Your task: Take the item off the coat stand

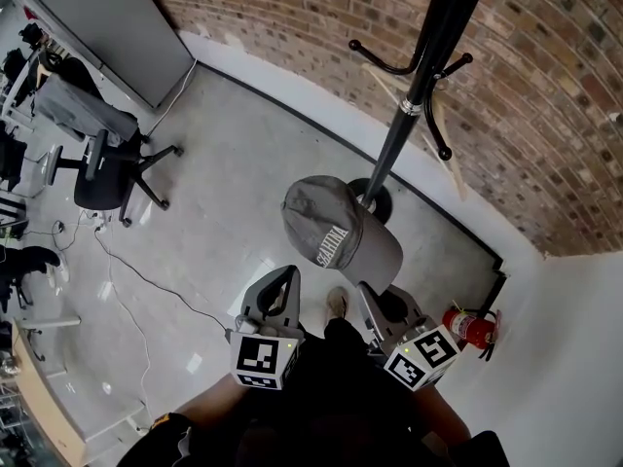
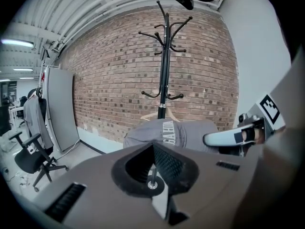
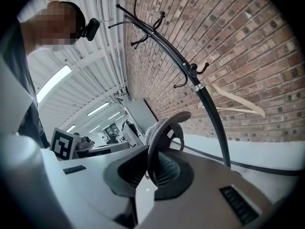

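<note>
We have the right gripper [image 1: 370,295] clamped on the grey cap [image 1: 336,227], centre frame, off the coat stand [image 1: 414,95]; left gripper [image 1: 285,278] closed, empty.

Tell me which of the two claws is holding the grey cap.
The right claw, shut on the edge of the grey cap. The left claw is shut too, but with nothing between its jaws; it only sits beside the cap.

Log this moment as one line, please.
cap: off coat stand | right gripper: shut on cap | left gripper: shut, empty
</note>
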`<state>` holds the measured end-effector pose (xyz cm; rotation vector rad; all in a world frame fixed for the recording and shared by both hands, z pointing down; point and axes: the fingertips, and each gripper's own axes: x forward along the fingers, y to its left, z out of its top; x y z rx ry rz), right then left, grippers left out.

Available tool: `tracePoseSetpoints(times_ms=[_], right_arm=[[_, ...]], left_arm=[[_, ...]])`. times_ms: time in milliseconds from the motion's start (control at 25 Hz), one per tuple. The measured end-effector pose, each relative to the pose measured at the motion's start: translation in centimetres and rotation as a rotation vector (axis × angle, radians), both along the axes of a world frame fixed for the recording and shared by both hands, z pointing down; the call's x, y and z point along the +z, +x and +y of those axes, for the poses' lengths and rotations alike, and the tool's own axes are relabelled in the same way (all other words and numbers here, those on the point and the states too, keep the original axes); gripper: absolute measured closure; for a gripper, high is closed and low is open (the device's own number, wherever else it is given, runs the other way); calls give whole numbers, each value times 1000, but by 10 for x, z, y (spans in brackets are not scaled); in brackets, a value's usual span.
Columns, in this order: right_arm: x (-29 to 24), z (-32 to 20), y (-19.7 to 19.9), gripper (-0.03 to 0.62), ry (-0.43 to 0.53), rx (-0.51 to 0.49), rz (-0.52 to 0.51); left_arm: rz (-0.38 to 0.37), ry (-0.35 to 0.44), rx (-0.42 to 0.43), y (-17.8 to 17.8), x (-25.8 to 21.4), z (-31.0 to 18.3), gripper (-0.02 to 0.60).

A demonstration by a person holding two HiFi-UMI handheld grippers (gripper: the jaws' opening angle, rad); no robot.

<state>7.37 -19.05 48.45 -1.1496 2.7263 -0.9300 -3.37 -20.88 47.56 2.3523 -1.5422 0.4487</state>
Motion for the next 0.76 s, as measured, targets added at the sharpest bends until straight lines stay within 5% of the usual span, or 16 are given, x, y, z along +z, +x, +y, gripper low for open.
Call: tracePoseSetpoints(times_ms=[760], right_arm=[[-18,15,-6,565,45,-24,16]], left_arm=[[15,60,-49,-15,-20,16,557]])
